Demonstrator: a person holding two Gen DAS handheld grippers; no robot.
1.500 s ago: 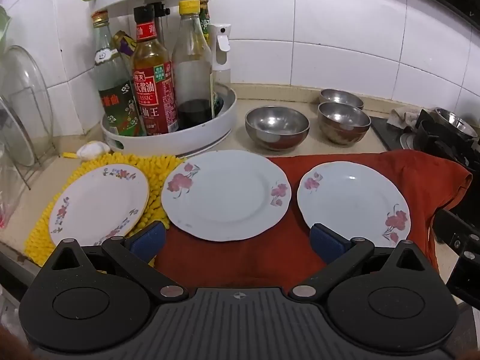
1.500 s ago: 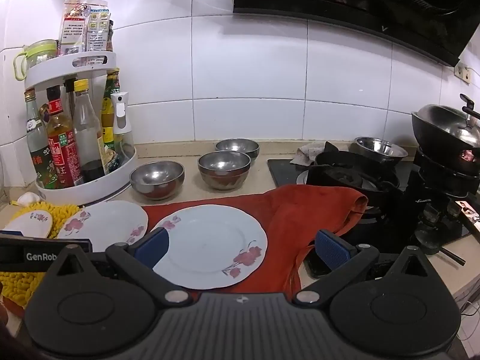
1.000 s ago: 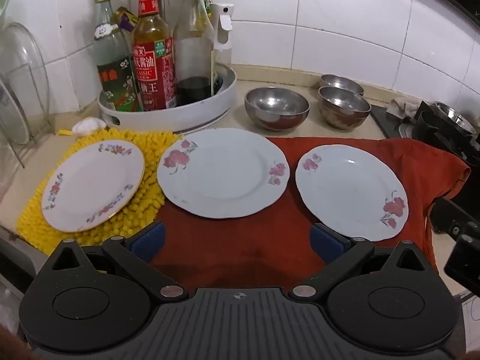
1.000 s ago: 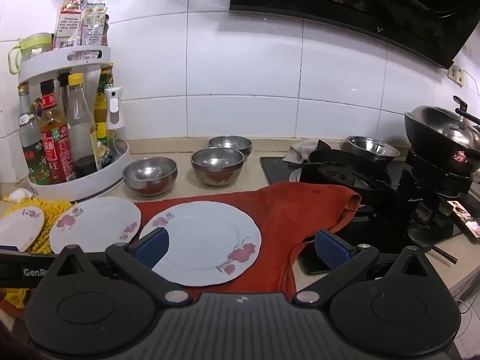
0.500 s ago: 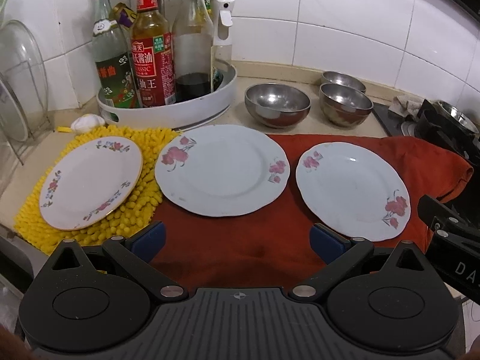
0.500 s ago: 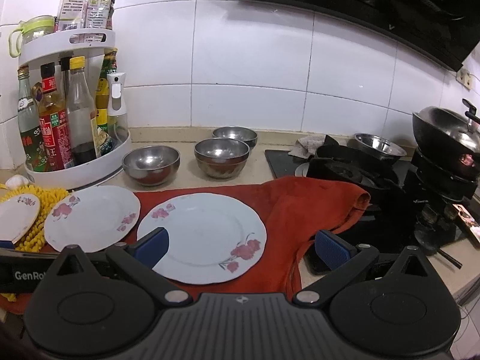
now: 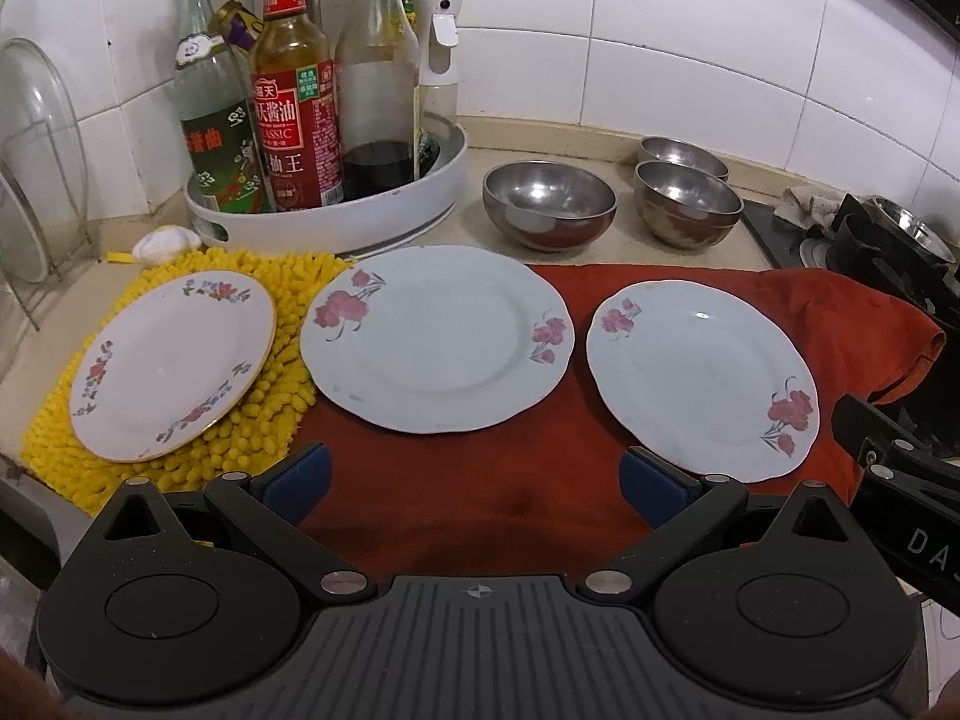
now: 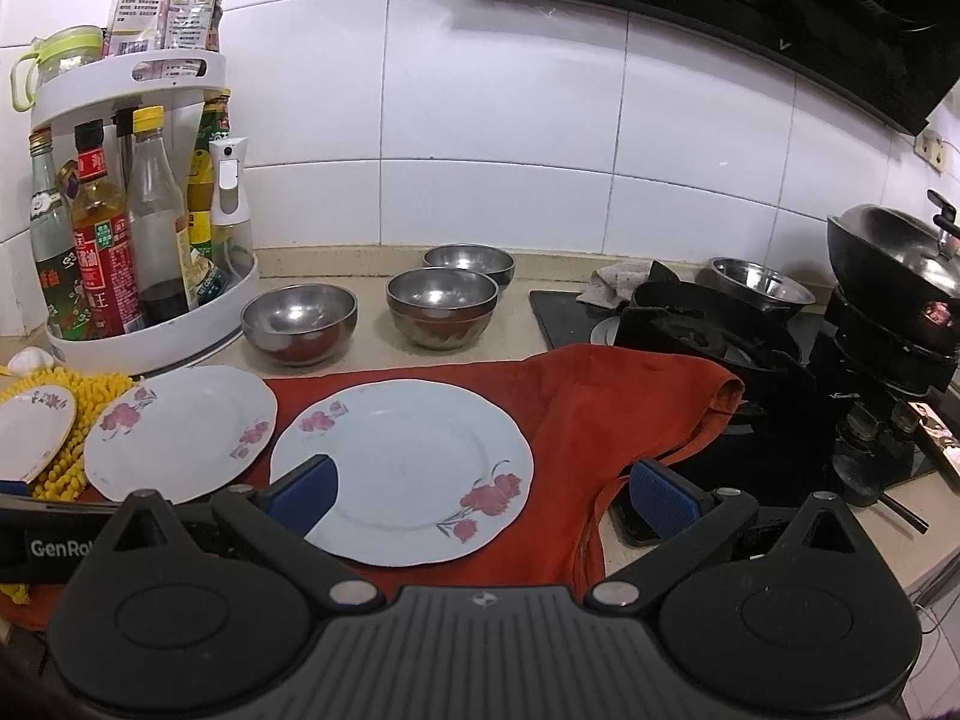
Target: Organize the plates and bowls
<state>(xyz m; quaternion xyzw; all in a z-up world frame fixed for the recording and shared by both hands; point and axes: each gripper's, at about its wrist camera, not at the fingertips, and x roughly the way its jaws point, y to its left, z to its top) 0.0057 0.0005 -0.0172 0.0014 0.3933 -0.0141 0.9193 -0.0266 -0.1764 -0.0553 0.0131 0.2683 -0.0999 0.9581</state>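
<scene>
both claws gape wide and hold nothing: the left claw [image 7: 474,480] has eased closer over the red cloth [image 7: 480,498] before the middle plate [image 7: 435,336], and the right claw [image 8: 483,492] has dropped nearer the right plate [image 8: 402,468], its left finger now over the rim. the small plate [image 7: 171,363] lies apart on the yellow mat [image 7: 270,396], and three steel bowls [image 7: 549,204] stand behind on the desk [image 7: 468,240] beside the bottle rack [image 7: 336,222]. nothing is stacked yet, so this reads as the approach to a first plate pickup.
</scene>
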